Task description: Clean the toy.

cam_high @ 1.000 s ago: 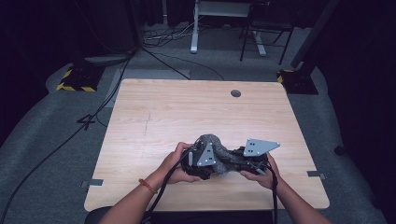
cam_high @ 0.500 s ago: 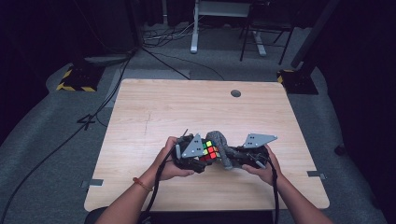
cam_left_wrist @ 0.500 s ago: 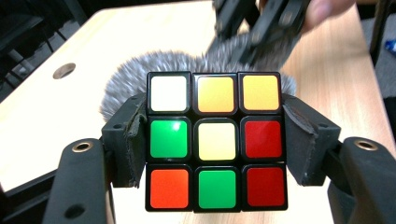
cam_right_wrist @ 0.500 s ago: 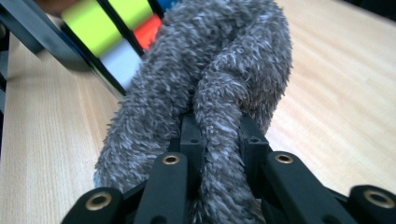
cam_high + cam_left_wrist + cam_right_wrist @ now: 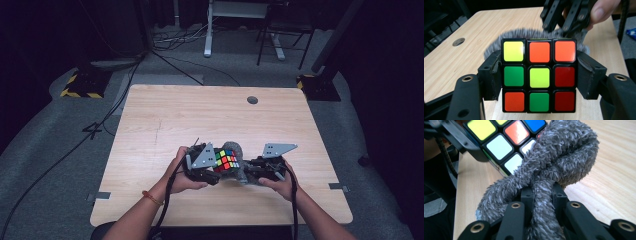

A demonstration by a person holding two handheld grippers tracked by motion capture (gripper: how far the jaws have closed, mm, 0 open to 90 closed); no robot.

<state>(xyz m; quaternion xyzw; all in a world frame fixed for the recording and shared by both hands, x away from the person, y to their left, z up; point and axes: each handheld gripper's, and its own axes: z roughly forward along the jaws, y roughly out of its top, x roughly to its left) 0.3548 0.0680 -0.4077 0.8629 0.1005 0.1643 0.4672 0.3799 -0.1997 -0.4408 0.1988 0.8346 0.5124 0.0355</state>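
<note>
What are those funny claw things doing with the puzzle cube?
A person at a wooden table holds a gripper in each hand. The left gripper has its jaws clamped on a colourful puzzle cube. The right gripper pinches a fuzzy grey cloth, which presses against the cube, as if for wiping it.

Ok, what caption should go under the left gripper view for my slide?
Left gripper clamps a colourful puzzle cube in front of a fuzzy grey cloth.

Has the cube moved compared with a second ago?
Yes. The cube was hidden under the grey cloth before; now it sits exposed in the left tongs, left of the table's hole.
</note>
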